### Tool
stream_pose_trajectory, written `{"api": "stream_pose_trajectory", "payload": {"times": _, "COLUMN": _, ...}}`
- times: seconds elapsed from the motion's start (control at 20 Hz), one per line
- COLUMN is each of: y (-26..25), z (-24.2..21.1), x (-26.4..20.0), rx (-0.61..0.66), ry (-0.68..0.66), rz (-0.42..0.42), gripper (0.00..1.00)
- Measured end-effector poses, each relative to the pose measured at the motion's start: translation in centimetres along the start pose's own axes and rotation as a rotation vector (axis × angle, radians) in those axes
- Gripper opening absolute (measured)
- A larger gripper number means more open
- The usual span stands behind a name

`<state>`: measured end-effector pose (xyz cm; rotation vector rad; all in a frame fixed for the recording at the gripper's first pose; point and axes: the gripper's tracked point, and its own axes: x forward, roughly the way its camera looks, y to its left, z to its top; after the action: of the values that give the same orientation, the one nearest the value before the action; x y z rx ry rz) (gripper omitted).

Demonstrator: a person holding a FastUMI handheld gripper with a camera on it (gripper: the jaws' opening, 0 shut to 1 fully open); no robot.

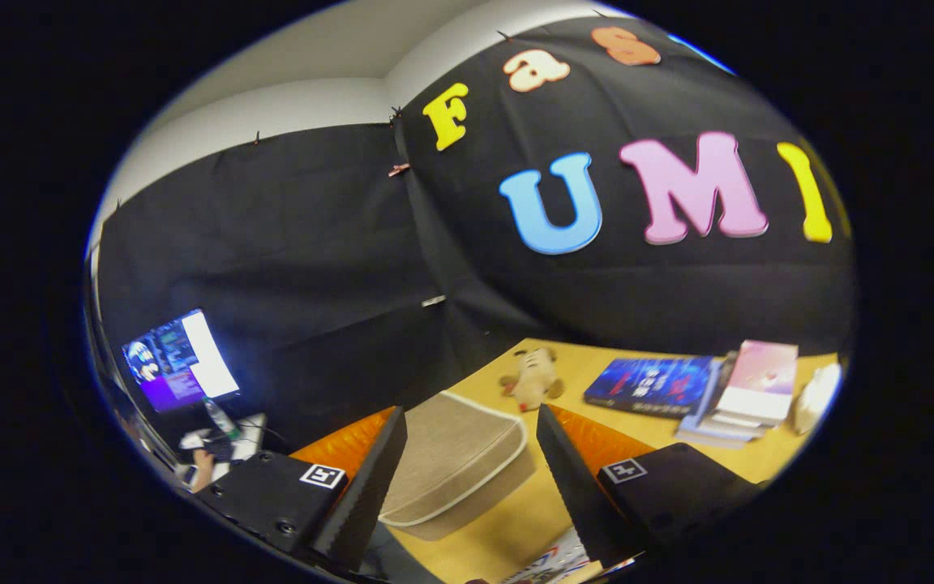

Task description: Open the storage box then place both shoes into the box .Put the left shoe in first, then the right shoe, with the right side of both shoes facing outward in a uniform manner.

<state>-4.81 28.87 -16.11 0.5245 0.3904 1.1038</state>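
Storage box (455, 462), lower centre: beige fabric, white piping, lid closed, resting on the bench (597, 369). Hand-held gripper (467, 478) fingers stood spread, gripping nothing.

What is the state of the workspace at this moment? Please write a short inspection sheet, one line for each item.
Surface: light wooden table, mostly bare near the fingers.
Job's things: beige storage box with white piping lies between the fingers, lid closed; shoes: nothing seen.
Clutter: small plush toy beyond the box; blue book beside a stack of books; a white object past the stack, too blurred to name.
Grippers: gripper open, fingers apart on either side of the box, touching nothing.
Cables: nothing seen.
Surroundings: black cloth wall; lit monitor off the table's side.
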Motion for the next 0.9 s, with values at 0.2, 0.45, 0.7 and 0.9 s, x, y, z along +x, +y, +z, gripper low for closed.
{"api": "stream_pose_trajectory", "payload": {"times": 0.2, "y": 0.4, "z": -5.1, "x": 3.6, "rx": 0.254, "ry": 0.130, "rz": 0.165, "gripper": 0.98}}
{"api": "stream_pose_trajectory", "payload": {"times": 0.45, "y": -1.1, "z": -13.1, "x": 7.8, "rx": 0.531, "ry": 0.300, "rz": 0.246, "gripper": 0.98}}
{"api": "stream_pose_trajectory", "payload": {"times": 0.7, "y": 0.6, "z": -16.9, "x": 8.5, "rx": 0.762, "ry": 0.399, "rz": 0.366, "gripper": 0.98}}
{"api": "stream_pose_trajectory", "payload": {"times": 0.9, "y": 1.6, "z": -17.0, "x": 9.2, "rx": 0.882, "ry": 0.394, "rz": 0.416, "gripper": 0.97}}
